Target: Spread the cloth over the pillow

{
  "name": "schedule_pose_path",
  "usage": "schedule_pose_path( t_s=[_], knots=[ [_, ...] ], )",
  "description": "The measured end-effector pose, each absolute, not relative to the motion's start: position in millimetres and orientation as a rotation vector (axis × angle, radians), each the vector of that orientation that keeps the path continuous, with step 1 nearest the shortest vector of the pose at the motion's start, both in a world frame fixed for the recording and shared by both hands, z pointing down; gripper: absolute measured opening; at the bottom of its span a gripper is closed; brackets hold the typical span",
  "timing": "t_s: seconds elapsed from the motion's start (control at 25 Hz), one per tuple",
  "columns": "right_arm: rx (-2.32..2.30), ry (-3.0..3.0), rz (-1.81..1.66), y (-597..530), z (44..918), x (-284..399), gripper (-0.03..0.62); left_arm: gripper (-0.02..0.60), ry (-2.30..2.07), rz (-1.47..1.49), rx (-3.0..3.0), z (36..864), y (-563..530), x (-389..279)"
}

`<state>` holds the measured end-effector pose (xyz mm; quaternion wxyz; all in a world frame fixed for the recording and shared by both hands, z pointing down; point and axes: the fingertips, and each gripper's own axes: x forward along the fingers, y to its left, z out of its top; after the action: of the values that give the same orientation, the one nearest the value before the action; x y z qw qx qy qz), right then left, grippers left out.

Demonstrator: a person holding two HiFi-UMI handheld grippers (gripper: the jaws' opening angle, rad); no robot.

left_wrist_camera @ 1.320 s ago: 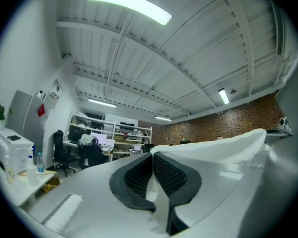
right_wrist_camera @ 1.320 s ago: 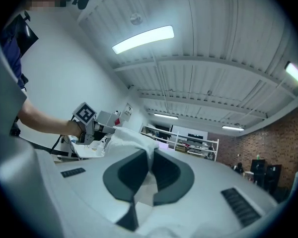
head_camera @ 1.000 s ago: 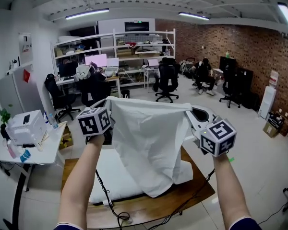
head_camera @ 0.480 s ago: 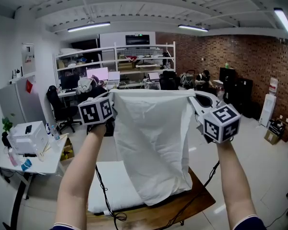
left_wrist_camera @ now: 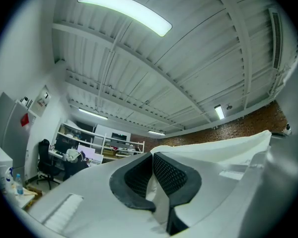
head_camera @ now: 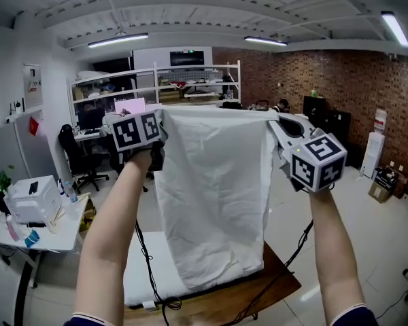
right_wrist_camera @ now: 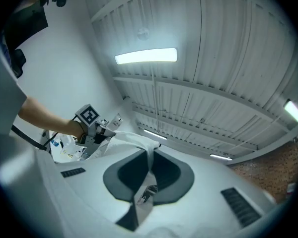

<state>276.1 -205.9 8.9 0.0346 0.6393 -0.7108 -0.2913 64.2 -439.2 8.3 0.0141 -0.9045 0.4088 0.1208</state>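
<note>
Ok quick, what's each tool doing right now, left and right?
Left tool: closed, gripping one top corner of the white cloth.
Right tool: closed, gripping the other top corner of the white cloth.

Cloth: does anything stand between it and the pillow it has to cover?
Nothing visible does. The cloth hangs from the left tongs and the right tongs, both shut on its top corners, above the pillow on the wooden table. A black cable trails down across the pillow's left part; it seems unlikely to hinder.
</note>
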Motion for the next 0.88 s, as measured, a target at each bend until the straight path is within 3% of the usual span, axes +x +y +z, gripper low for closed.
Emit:
schedule_pose_path(
  t_s=[0.88],
  knots=[
    [2.050, -2.168, -0.973, -200.3, -37.0, 320.2, 0.006, 0.003, 1.136, 0.372, -2.836, -28.3, -467.7, 155.6]
  ],
)
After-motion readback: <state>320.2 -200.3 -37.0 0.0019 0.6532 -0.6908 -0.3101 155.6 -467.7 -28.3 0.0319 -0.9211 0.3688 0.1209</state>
